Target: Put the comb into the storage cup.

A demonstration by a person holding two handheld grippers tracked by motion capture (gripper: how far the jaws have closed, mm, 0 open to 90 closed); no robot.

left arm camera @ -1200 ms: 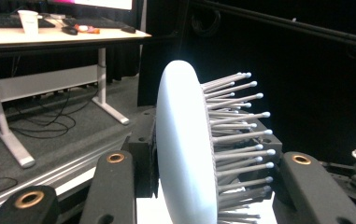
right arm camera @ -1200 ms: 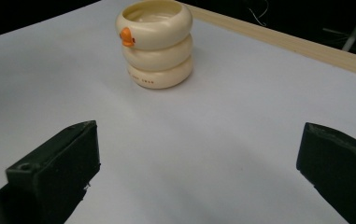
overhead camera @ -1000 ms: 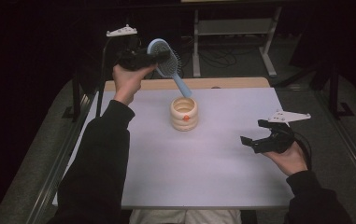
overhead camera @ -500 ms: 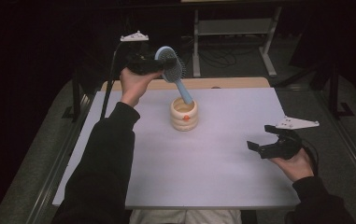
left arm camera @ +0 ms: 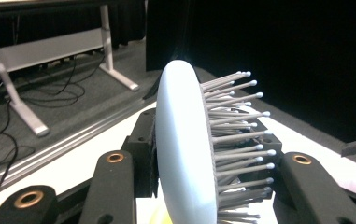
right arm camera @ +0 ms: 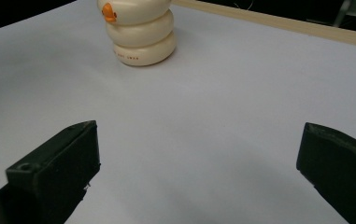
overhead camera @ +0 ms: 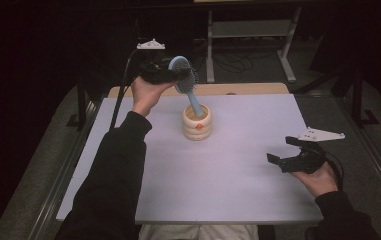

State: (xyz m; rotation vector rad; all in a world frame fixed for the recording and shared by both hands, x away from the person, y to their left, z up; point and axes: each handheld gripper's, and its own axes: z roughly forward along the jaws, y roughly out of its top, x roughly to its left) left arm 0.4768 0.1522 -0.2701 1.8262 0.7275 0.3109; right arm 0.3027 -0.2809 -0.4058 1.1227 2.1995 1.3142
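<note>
A: Where the table's (overhead camera: pixel 143 200) near edge meets the person's lap, what comes first?

B: Two dark sleeves come in from the bottom of the high view. On the near right, the right gripper (overhead camera: pixel 289 152) hovers low over the white top, held in the right hand (overhead camera: pixel 319 179). Its jaws stand wide apart, and between them lies bare table.

A: Does its own camera agree?

B: Yes. In the right gripper view the two black jaws sit at the far left and far right of the frame, with the white surface between. Beyond them stands the cream holder (right arm camera: pixel 138 32), ribbed in stacked rings, with a small orange mark on its side.

A: And farther out?

B: The holder (overhead camera: pixel 197 122) stands upright, past the middle of the table. The light blue hairbrush (overhead camera: pixel 187 84) has its handle down inside the holder's mouth and leans up toward the left, head uppermost.

A: What has hold of it?

B: The left gripper (overhead camera: pixel 168 72), raised above the far left part of the table. In the left gripper view its jaws are clamped on the brush head (left arm camera: pixel 185 154), one against the smooth back, the other against the grey bristles.

A: Behind that?

B: A wooden strip along the table's far edge, then dark floor with cables and a white metal frame (overhead camera: pixel 250 30).
</note>
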